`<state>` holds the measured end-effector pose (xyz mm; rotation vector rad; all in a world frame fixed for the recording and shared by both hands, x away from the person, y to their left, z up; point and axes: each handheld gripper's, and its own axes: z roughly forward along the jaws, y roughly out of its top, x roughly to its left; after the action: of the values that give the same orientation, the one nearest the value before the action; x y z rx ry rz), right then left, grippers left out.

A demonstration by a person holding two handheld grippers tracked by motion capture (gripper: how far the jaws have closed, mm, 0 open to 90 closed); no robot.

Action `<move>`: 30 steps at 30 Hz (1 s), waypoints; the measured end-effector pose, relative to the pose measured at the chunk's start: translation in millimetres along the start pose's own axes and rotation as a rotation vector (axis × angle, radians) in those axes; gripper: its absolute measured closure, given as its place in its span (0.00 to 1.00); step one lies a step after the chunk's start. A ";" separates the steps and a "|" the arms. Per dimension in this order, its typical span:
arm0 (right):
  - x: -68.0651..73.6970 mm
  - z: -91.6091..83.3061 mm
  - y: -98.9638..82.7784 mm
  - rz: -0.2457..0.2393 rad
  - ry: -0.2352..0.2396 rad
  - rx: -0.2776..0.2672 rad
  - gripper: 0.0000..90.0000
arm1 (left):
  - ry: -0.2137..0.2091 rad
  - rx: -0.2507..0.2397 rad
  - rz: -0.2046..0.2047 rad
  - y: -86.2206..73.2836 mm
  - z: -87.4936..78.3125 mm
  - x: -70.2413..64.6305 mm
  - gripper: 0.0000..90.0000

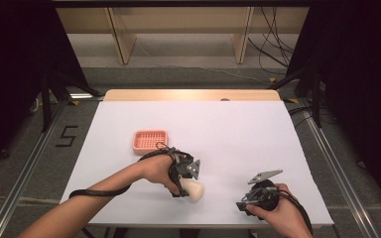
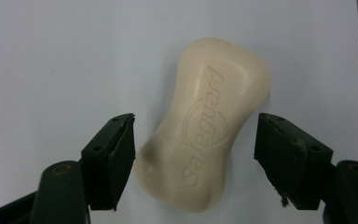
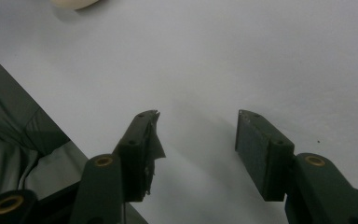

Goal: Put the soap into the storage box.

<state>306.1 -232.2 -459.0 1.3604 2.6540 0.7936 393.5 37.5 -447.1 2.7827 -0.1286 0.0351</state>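
A cream bar of soap (image 2: pixel 205 126) with a brand name pressed into it lies flat on the white table sheet (image 2: pixel 51 56). My left gripper (image 2: pixel 194 122) is open and straddles the soap's narrow waist. Its left pad sits right at the soap's edge, and a gap shows between the soap and the right pad. In the high view the soap (image 1: pixel 194 190) lies near the front middle of the table, under my left gripper (image 1: pixel 184 184). My right gripper (image 1: pixel 242 206) rests near the front right edge. It stands open (image 3: pixel 198 114) over bare sheet with nothing between its jaws. An edge of the soap (image 3: pixel 74 3) shows far ahead of it.
A pink slotted soap tray (image 1: pixel 150 140) stands on the sheet behind and left of my left hand. The table's front edge (image 3: pixel 51 126) runs close beside the right gripper, with grey cloth below it. Wooden shelving and cables stand beyond the table's far end.
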 end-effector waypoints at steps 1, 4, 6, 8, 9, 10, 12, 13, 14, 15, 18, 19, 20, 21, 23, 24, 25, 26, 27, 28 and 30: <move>-0.7 0.6 0.1 -0.010 0.002 -0.005 0.55 | -0.002 0.004 0.000 0.2 0.9 0.2 0.32; -0.2 0.9 0.0 -0.004 0.003 0.001 0.55 | -0.012 0.000 -0.015 0.3 4.6 -1.0 0.32; 0.2 0.6 0.0 0.002 0.004 0.005 0.55 | -0.011 0.003 -0.008 0.6 5.3 -0.9 0.32; 0.0 0.9 -0.1 0.001 0.005 0.004 0.55 | -0.010 0.021 0.013 1.4 5.8 0.0 0.32; -0.8 1.7 -0.2 -0.007 0.003 0.000 0.55 | -0.013 0.026 0.016 1.5 6.7 0.0 0.32; -0.8 1.7 -0.2 -0.007 0.003 0.000 0.55 | -0.013 0.026 0.016 1.5 6.7 0.0 0.32; 2.1 1.4 -0.5 0.026 0.011 0.011 0.55 | -0.012 0.033 0.020 1.4 7.8 0.1 0.33; -0.5 2.1 -0.4 -0.006 0.006 0.006 0.55 | -0.015 0.034 0.022 1.2 9.5 -0.1 0.33; -0.5 2.1 -0.4 -0.006 0.006 0.006 0.55 | -0.015 0.034 0.022 1.2 9.5 -0.1 0.33; -0.1 2.3 -0.4 -0.004 0.011 0.007 0.55 | -0.017 0.029 0.013 1.0 10.6 -0.9 0.34; 0.4 2.5 -0.2 -0.001 0.016 0.011 0.55 | -0.020 0.049 0.019 0.9 13.2 -1.6 0.35; -0.2 2.9 -0.2 -0.009 0.016 0.007 0.55 | -0.025 0.053 0.017 0.9 13.5 -1.9 0.35; -0.3 3.2 -0.2 -0.010 0.015 0.007 0.55 | -0.028 0.062 0.018 1.0 13.5 -1.9 0.36; -0.2 3.4 -0.3 -0.010 0.016 0.008 0.55 | -0.028 0.062 0.018 1.0 13.5 -1.9 0.37; -0.3 4.0 -0.2 -0.014 0.017 0.011 0.55 | -0.035 0.106 0.039 1.7 13.4 -0.7 0.39; 0.6 3.8 -0.3 -0.005 0.017 0.016 0.55 | -0.039 0.113 0.040 1.8 13.7 -0.7 0.39; 1.3 3.6 -0.3 0.002 0.018 0.022 0.55 | -0.040 0.095 0.013 1.5 15.1 -2.3 0.40; 1.6 3.5 -0.3 0.004 0.019 0.023 0.55 | -0.040 0.099 0.011 1.6 15.2 -2.1 0.41; 1.8 3.6 -0.3 0.006 0.019 0.021 0.55 | -0.037 0.122 0.027 2.2 14.5 -0.3 0.42; 2.9 3.9 -0.3 0.019 0.024 0.024 0.55 | -0.041 0.099 -0.013 1.9 16.2 -2.2 0.43; 2.3 4.1 -0.2 0.008 0.024 0.024 0.55 | -0.049 0.111 -0.023 2.8 15.8 -0.6 0.44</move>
<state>305.7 -228.8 -462.3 1.3770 2.6868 0.7863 392.7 29.4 -461.0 2.8964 -0.1094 -0.0327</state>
